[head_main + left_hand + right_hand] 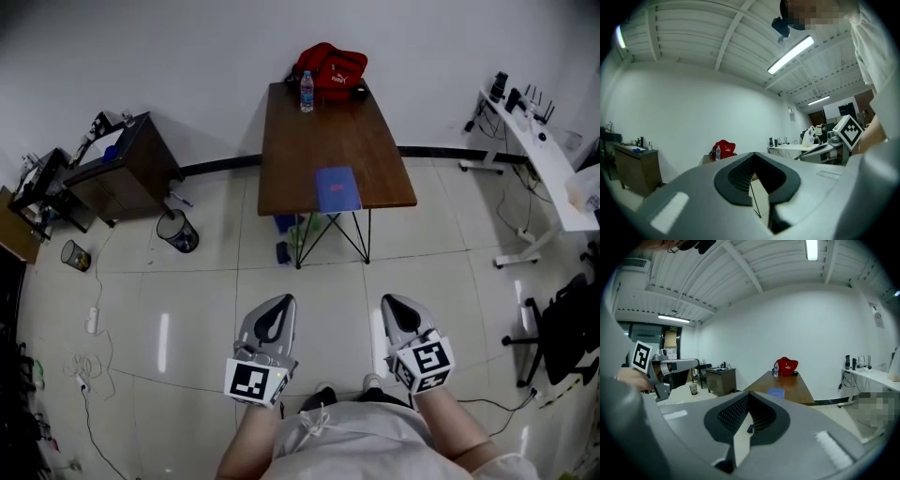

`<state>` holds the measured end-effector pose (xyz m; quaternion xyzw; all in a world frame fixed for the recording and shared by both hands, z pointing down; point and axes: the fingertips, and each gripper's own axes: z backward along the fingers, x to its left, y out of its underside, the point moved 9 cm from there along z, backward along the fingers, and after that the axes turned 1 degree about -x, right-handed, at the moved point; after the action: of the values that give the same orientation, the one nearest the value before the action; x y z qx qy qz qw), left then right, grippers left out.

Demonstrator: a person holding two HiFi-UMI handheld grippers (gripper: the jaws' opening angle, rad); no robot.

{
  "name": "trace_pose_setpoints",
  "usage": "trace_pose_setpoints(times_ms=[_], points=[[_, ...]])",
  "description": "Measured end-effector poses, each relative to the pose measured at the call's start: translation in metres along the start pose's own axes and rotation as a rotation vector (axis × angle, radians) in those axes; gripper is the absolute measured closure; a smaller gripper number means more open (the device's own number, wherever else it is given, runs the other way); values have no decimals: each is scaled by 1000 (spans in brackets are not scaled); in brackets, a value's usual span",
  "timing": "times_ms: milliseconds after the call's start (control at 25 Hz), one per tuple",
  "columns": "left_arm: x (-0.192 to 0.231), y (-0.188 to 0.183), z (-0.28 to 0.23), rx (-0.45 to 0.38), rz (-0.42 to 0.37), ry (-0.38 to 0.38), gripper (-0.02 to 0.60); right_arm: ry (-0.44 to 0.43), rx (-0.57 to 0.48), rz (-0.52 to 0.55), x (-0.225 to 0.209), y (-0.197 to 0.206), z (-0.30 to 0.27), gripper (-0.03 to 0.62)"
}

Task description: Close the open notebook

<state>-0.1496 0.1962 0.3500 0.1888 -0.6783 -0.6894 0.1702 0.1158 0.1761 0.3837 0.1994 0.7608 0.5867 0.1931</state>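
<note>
A blue notebook lies flat near the front edge of a brown wooden table, and shows its blue cover. In the right gripper view the notebook is a small blue patch on the table ahead. Both grippers are held low over the tiled floor, well short of the table. My left gripper is shut with nothing in it. Beside it, my right gripper has its jaws together and is also empty.
A red bag and a water bottle stand at the table's far end. A dark cabinet and a bin are at the left. A white desk and a black chair are at the right.
</note>
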Motion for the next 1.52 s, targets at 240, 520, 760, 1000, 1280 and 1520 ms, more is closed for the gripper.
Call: trace_pose_setpoints(times_ms=[240,520,760,1000,1280,1520], points=[[-30,6,-17,13,61,-29,575,-61,-3,-4,-18,1,19,588],[-60,3,-29,2,67,-41,575,-83,-30,-4,-45,-2,33,588],[-69,1,-33,-7,69,-37,575,-113,-44,3,-49,-3,35,588],[-75,-6,-37,-34,48,3,575,-127,-65,9,-54,-8,34,588],[-78,-7,-37,-32,29,5,575,-138,-69,11,-54,-9,34,588],[-79,-4,-38,-21,42,6,575,-138,-55,10,-57,-6,33,588]])
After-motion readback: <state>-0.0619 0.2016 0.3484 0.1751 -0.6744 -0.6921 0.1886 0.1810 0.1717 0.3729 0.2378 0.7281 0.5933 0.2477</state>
